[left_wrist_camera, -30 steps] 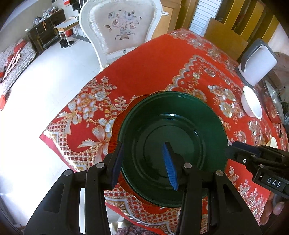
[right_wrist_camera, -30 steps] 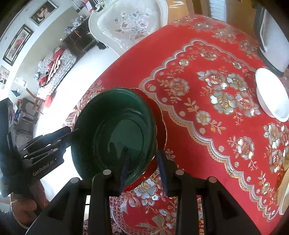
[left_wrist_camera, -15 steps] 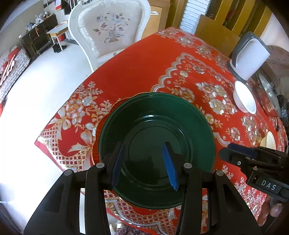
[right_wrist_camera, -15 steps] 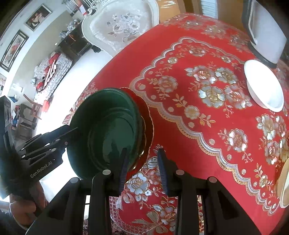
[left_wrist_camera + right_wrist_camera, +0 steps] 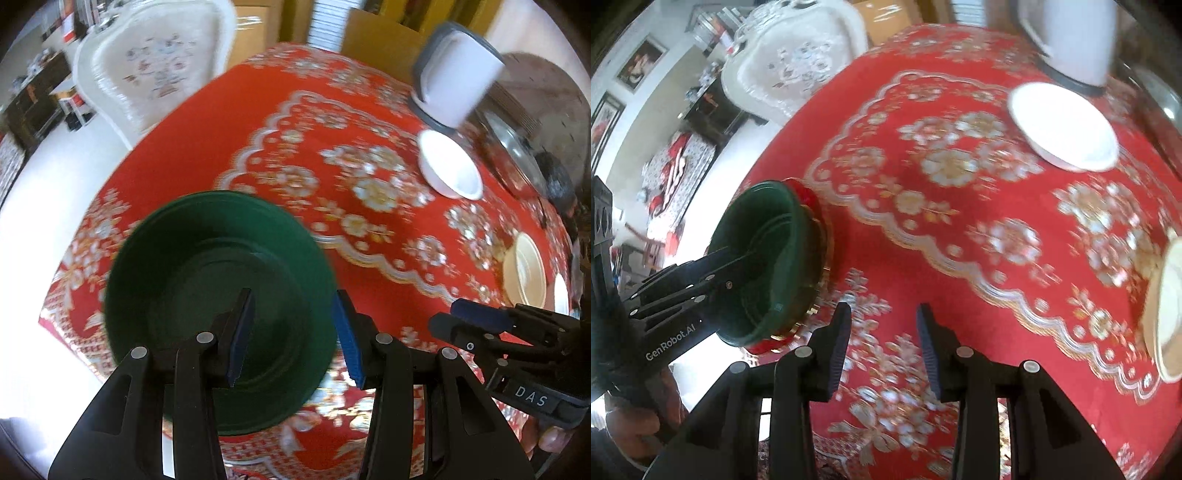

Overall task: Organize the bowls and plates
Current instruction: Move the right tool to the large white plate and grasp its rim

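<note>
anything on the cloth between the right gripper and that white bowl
Nothing visible does. In the right wrist view, the right gripper is open with nothing between its fingers, and only bare red floral tablecloth lies between it and the white bowl. The green plate sits off to the left.

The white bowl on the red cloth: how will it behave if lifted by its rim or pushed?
The white bowl looks glossy and rigid, perhaps ceramic: likely breakable, slippery at the rim. Wide and low on the tablecloth, it would probably slide, not tip.
</note>
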`<state>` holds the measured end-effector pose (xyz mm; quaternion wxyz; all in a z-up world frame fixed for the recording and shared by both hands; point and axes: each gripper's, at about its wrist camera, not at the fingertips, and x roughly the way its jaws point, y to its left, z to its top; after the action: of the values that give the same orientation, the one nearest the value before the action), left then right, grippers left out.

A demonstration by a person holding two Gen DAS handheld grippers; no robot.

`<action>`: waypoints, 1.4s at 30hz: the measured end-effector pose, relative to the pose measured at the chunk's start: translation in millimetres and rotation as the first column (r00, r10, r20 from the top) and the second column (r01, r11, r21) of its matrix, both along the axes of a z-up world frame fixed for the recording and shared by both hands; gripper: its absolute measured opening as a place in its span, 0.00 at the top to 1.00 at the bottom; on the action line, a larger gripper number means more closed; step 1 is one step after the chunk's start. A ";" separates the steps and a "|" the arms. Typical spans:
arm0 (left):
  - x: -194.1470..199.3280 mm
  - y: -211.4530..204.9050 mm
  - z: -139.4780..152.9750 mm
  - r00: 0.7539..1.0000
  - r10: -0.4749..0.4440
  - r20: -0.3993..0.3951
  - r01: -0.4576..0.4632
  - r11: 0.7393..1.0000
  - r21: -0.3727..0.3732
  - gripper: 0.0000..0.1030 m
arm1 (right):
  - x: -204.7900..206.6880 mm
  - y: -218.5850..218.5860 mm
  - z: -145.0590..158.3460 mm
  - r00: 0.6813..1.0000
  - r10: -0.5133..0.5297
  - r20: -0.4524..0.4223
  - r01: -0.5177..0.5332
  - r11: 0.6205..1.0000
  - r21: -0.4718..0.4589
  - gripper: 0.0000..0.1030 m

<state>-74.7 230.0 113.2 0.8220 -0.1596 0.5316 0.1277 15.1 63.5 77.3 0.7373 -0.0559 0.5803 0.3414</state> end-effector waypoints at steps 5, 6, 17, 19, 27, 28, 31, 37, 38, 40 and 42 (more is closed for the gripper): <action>20.9 -35.0 -0.4 0.996 -0.087 -0.001 0.087 0.996 -0.017 0.58 | 2.7 -41.4 -3.3 0.996 -0.084 -0.011 0.084 0.996 -0.007 0.64; 24.7 -42.0 -0.8 0.995 -0.103 -0.002 0.103 0.994 -0.021 0.58 | 2.6 -49.6 -3.6 0.995 -0.099 -0.012 0.099 0.995 -0.008 0.64; 63.6 -134.0 -6.7 0.953 -0.303 -0.016 0.302 0.952 -0.042 0.51 | 2.9 -151.6 -13.9 0.955 -0.292 -0.045 0.292 0.956 -0.007 0.64; 69.9 -152.4 -8.2 0.942 -0.335 -0.018 0.334 0.941 -0.056 0.49 | 3.2 -172.6 -17.6 0.942 -0.331 -0.059 0.331 0.944 -0.010 0.63; 96.0 -248.6 -9.1 0.871 -0.491 -0.020 0.488 0.869 -0.085 0.49 | -3.5 -269.0 -29.1 0.865 -0.496 -0.072 0.495 0.868 -0.037 0.61; 100.1 -262.9 -8.3 0.860 -0.510 -0.019 0.507 0.857 -0.093 0.49 | -5.4 -282.7 -29.5 0.852 -0.518 -0.071 0.516 0.855 -0.040 0.61; 112.0 -304.4 -2.2 0.826 -0.564 -0.002 0.561 0.822 -0.094 0.49 | -11.7 -323.0 -28.9 0.811 -0.580 -0.072 0.579 0.814 -0.045 0.61; 145.2 -382.2 2.6 0.776 -0.631 0.014 0.627 0.768 -0.132 0.49 | -17.9 -406.5 -20.8 0.699 -0.714 -0.041 0.712 0.700 -0.045 0.55; 149.2 -391.4 3.3 0.771 -0.637 0.015 0.633 0.763 -0.128 0.49 | -18.3 -421.3 -18.2 0.677 -0.735 -0.034 0.733 0.678 -0.047 0.55; 160.0 -411.3 5.2 0.761 -0.648 0.026 0.646 0.753 -0.124 0.49 | -20.3 -439.5 -14.3 0.647 -0.762 -0.023 0.761 0.647 -0.043 0.54; 169.2 -425.9 5.8 0.760 -0.649 0.029 0.647 0.753 -0.119 0.49 | -19.6 -461.2 -10.8 0.615 -0.788 -0.018 0.788 0.615 -0.030 0.52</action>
<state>94.5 -196.0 118.9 0.8001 -0.0145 0.5666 -0.1962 -4.5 -397.7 66.4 0.8031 0.2021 0.5601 -0.0213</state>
